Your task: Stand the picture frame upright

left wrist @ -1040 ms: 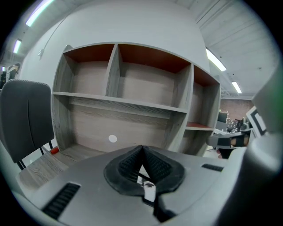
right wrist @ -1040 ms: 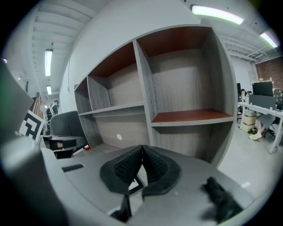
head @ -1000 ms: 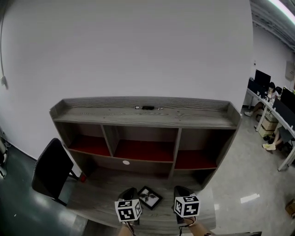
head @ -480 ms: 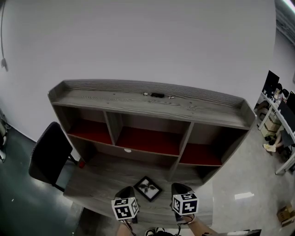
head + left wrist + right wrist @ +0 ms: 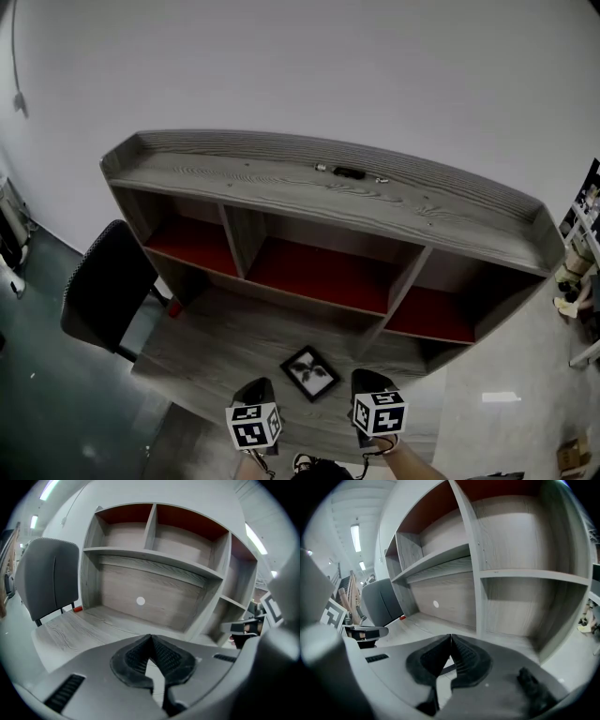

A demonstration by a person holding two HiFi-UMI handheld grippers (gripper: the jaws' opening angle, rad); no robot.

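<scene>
A grey wood-grain desk [image 5: 216,342] stands against a plain white wall [image 5: 281,66]. At its near edge the left gripper [image 5: 262,384] and right gripper [image 5: 367,379] hover side by side, each with its 2 jaws pressed together on nothing. Just beyond and between them, touching neither, the small black square picture frame [image 5: 310,372] lies flat on the desk — its print perhaps a leaf. Further back rises the 3-bay hutch with red shelves [image 5: 323,277]; a black chair [image 5: 103,300] sits at the left.
</scene>
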